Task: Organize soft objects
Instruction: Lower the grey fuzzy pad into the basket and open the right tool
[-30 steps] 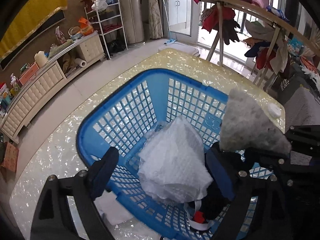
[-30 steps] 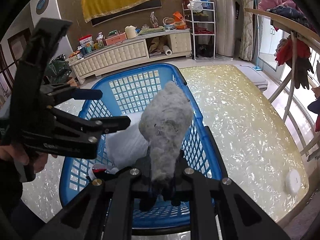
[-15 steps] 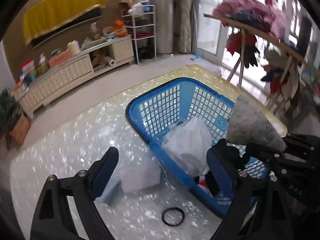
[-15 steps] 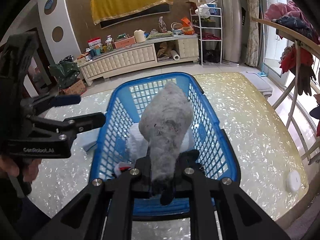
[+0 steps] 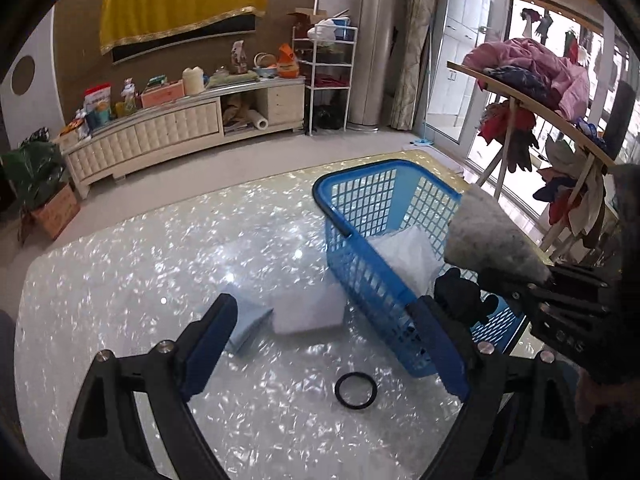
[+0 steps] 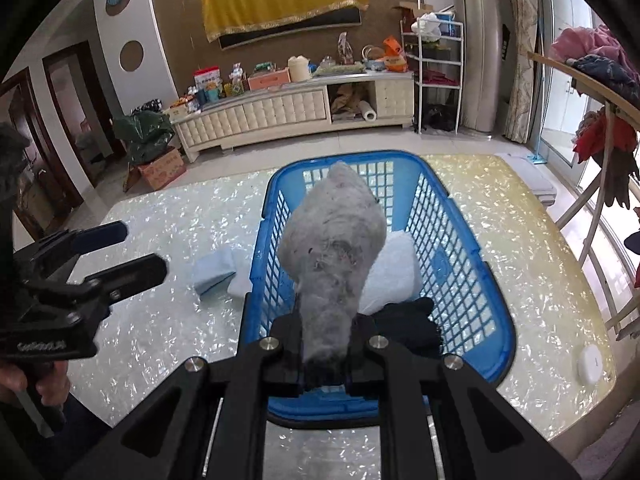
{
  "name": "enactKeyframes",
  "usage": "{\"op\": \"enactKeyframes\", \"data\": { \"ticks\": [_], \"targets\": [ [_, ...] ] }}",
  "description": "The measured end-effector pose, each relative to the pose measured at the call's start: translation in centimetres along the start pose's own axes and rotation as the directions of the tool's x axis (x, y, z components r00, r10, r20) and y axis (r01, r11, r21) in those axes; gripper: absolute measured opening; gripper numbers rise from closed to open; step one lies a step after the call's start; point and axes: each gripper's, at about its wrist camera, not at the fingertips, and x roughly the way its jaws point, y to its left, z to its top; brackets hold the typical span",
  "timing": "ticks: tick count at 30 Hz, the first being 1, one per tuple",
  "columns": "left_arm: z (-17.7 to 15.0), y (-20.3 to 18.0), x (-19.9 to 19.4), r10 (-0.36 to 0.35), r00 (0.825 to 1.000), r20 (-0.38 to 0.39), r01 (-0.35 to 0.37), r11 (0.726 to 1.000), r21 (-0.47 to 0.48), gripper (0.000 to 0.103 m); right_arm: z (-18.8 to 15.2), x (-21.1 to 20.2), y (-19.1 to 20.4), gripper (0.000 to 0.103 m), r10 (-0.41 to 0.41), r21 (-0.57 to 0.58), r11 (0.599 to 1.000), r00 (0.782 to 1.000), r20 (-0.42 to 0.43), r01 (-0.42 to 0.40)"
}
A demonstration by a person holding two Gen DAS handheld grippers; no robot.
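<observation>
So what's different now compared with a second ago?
The left tongs have swung away from over the blue basket and now hang open above the table, over the folded cloths and black ring. Nothing was grabbed or released. The right tongs still clamp the grey fluffy wad above the basket, and the white bundle still lies inside.

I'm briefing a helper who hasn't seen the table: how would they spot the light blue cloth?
Find the blue basket on the shiny table. Against its outer left wall lie two folded cloths, outside the basket. The light blue cloth is the one farther from the basket, partly under the white cloth beside it.
</observation>
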Motion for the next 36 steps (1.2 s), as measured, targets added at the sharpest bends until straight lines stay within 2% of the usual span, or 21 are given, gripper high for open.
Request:
{"op": "enactKeyframes", "data": {
  "ticks": [8,17,21,23,25,27,31,36],
  "targets": [
    [-0.7,1.4,1.2,0.012,1.0,-0.013,-0.013,0.999,-0.029,0.088,0.9,4.3,-1.2,0.011,-0.077,0.009,0.997,0.992,-0.098,0.079],
    [-1.2,1.6,2.4,0.004,0.999,-0.034,-0.005,0.999,-0.034,0.088,0.4,6.3,-2.5,0.012,-0.075,0.026,0.996,0.986,-0.151,0.08],
    [-1.2,1.4,2.6,0.024,0.999,-0.036,-0.025,0.999,-0.025,0.088,0.2,6.8,-2.2,0.014,-0.088,0.028,0.995,0.982,-0.168,0.094],
    [-1.3,1.3,2.5,0.051,0.998,-0.033,-0.051,0.999,-0.007,0.088,0.2,6.8,-2.1,0.022,-0.104,0.019,0.994,0.978,-0.181,0.109],
    [-1.2,1.1,2.2,0.06,0.998,-0.026,-0.059,0.998,0.009,0.088,0.2,6.7,-1.9,0.04,-0.121,0.011,0.992,0.977,-0.177,0.125],
    [-1.2,1.1,1.9,0.049,0.999,-0.021,-0.049,0.999,0.005,0.088,0.2,6.1,-1.9,0.048,-0.134,0.01,0.991,0.977,-0.167,0.137],
    [-1.2,1.5,0.9,0.034,0.999,-0.003,-0.034,0.999,-0.01,0.088,0.3,4.9,-1.9,0.085,-0.143,0.02,0.989,0.98,-0.142,0.147],
    [-1.3,1.8,-0.5,0.053,0.998,0.021,-0.052,0.998,-0.024,0.088,0.4,3.5,-1.6,0.101,-0.152,0.024,0.987,0.981,-0.123,0.156]
  ]
}}
